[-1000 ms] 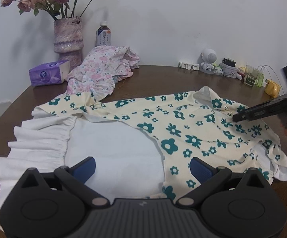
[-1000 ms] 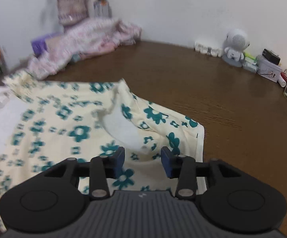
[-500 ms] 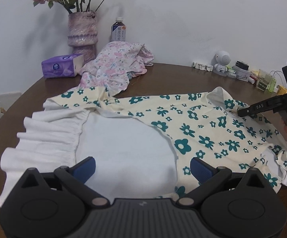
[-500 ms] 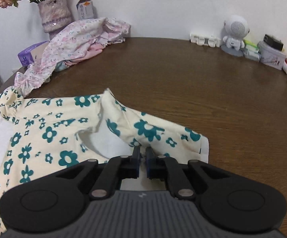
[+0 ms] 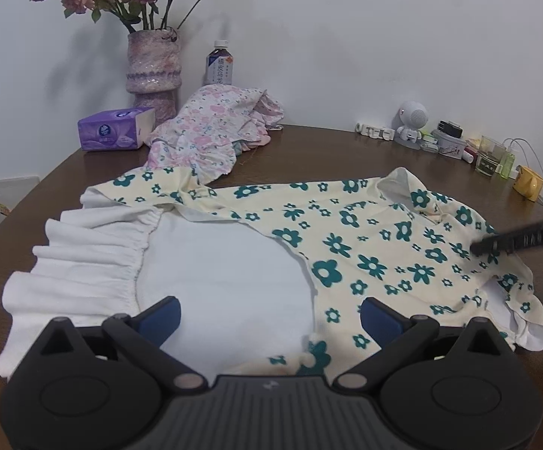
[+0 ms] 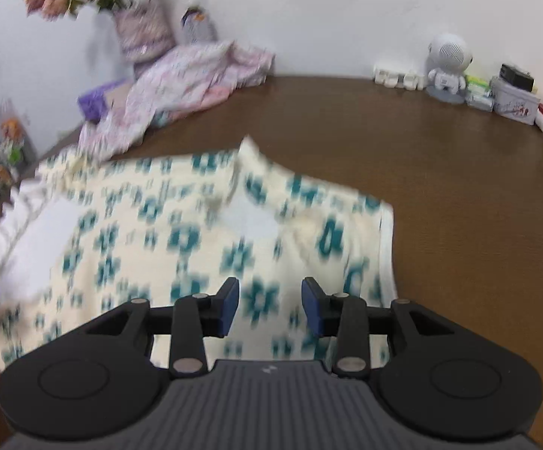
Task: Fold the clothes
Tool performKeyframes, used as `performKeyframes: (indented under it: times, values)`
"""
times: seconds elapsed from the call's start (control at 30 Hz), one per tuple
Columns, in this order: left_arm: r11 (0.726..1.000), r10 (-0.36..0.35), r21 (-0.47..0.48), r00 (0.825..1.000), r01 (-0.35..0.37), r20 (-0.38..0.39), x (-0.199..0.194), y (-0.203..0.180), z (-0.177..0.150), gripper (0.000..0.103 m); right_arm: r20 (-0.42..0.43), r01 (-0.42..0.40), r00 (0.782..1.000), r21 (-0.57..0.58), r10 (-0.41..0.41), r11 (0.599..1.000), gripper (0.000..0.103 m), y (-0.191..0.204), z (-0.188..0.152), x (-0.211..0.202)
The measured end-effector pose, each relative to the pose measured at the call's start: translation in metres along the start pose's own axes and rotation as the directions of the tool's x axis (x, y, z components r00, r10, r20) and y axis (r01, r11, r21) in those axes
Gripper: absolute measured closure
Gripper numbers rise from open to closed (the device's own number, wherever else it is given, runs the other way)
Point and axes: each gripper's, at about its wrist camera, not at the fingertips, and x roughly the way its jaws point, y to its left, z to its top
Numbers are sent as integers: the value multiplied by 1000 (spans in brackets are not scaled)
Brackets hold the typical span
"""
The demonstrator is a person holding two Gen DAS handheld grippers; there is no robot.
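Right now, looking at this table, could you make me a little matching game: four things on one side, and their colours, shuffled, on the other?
Things:
1. tissue pack
2. mug
3. toy robot figure
4. flowers printed on the spread dress

Colours:
A. white
B. teal
C. purple
D. yellow

Pairs: 1-C, 2-D, 3-A, 4-B

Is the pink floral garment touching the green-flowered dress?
Touching. The left wrist view shows the pink floral garment with its ruffled hem lying over the green-flowered dress at its far edge.
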Motion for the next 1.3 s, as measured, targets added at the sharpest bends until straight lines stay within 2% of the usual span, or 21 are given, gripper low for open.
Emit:
performKeyframes:
  times: [0.1,0.27,0.37,0.5,0.57,0.7,0.8,0.83,0.93,1.07,1.23,1.3]
  values:
    - [1000,-6,6,1000,6,3,-5,-2,-3,1,-22,11,1000,-37,-12,999,66,7,-20,0]
    - [1000,12,-14,1000,-12,5,-13,8,-11,1,4,29,1000,-50,-29,998,68,9,-33,-7]
    - [999,35,-41,999,-36,-4,-15,19,-18,1,25,32,999,13,-33,999,68,6,-33,-15]
    - [996,54,-69,998,-55,-16,-18,32,-26,1,76,-30,997,-21,31,999,68,31,-38,-31]
    - [996,55,-72,998,-57,-22,-19,36,-30,1,67,-48,996,-64,52,997,68,48,-41,-30]
    - [995,56,-78,998,-58,-33,-22,44,-36,1,11,-1,1000,-108,2,994,69,59,-43,-10]
    - [995,52,-82,998,-54,-24,-30,51,-41,2,24,-1,1000,-29,2,1000,68,50,-43,-17]
    - [996,49,-77,999,-50,-22,-31,52,-42,2,33,-28,999,-1,28,1000,68,49,-46,-23]
    - [998,38,-50,999,-39,-20,-34,54,-42,2,59,-73,996,-2,73,997,68,58,-59,-44]
    - [1000,19,-20,999,-20,-48,-27,58,-44,12,47,-94,995,28,92,995,68,65,-75,-53]
    - [1000,2,26,999,0,-54,-21,58,-48,15,33,-70,997,20,69,997,68,74,-91,-49]
    - [1000,4,28,999,-2,-44,-24,59,-48,30,41,-53,998,8,52,999,70,78,-92,-49]
